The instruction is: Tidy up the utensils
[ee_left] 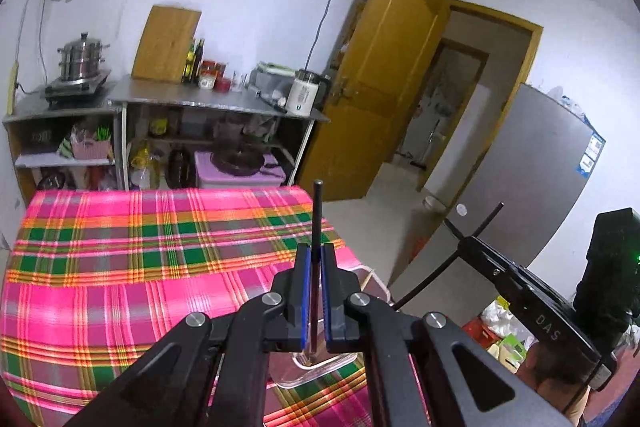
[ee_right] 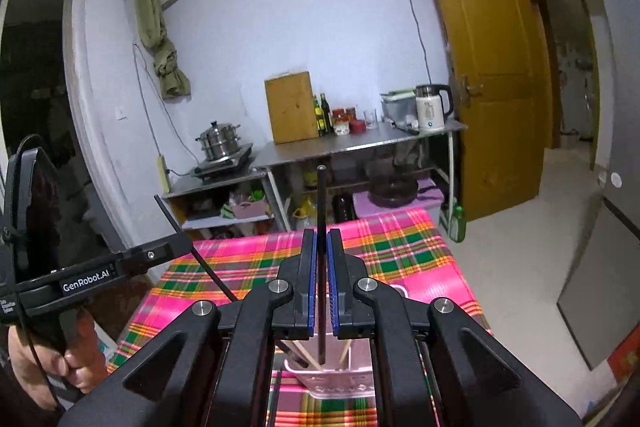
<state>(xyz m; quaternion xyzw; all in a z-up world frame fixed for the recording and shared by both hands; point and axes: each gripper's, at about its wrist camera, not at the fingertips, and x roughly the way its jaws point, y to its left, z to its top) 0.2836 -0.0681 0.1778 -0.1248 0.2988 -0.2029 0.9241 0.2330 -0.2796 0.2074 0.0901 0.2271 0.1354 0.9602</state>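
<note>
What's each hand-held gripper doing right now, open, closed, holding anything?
Left hand-held gripper: closed on a black chopstick.
Right hand-held gripper: closed on another black chopstick, above the pink holder.

- Black chopstick [ee_left: 317, 227]: thin, dark, round-tipped, upright, clamped between blue pads of left gripper [ee_left: 316, 255], tip toward 12 o'clock, lower end reaching down at 6 o'clock.
- Second black chopstick [ee_right: 321, 227]: same look, upright in right gripper [ee_right: 321, 247], lower end inside pink holder.
- Pink holder [ee_right: 340, 383]: perforated, upright on plaid cloth, at 6 o'clock, with wooden chopsticks [ee_right: 306, 353] leaning inside.
</note>
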